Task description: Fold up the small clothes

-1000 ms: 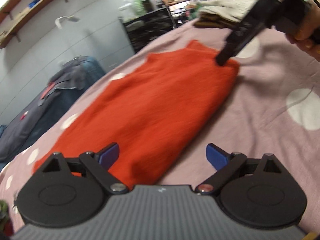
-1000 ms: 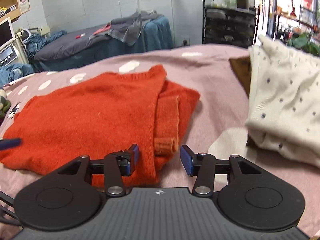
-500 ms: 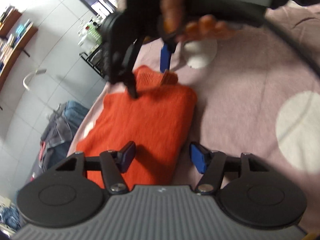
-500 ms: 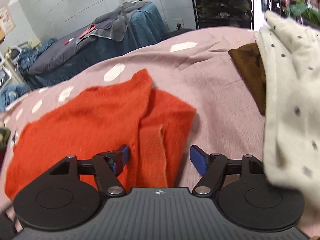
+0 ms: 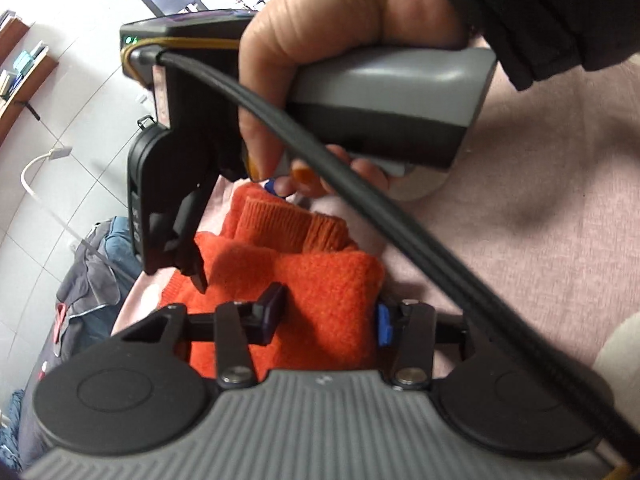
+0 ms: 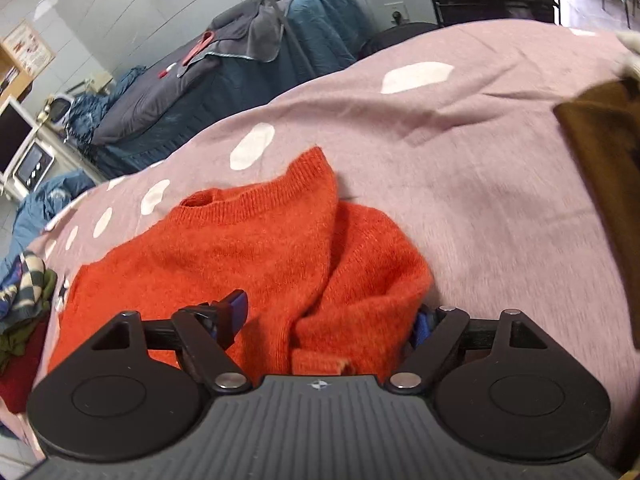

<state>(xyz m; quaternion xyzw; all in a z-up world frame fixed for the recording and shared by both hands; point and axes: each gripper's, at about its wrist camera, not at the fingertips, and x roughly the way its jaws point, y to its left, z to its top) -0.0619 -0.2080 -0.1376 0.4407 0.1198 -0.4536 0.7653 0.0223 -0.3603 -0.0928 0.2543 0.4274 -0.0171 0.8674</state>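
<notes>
Left wrist view: left gripper lower centre, jaws just been closing, folded edge of orange sweater between pads; whether they pinch it, cannot tell. Hand with right gripper fills upper frame.

Right wrist view: sweater centre-left on pink spotted blanket. Right gripper just opened, jaws at widest, straddling bunched fold, not clamped. Brown garment right edge.

Brown garment blurred, perhaps cropped
</notes>
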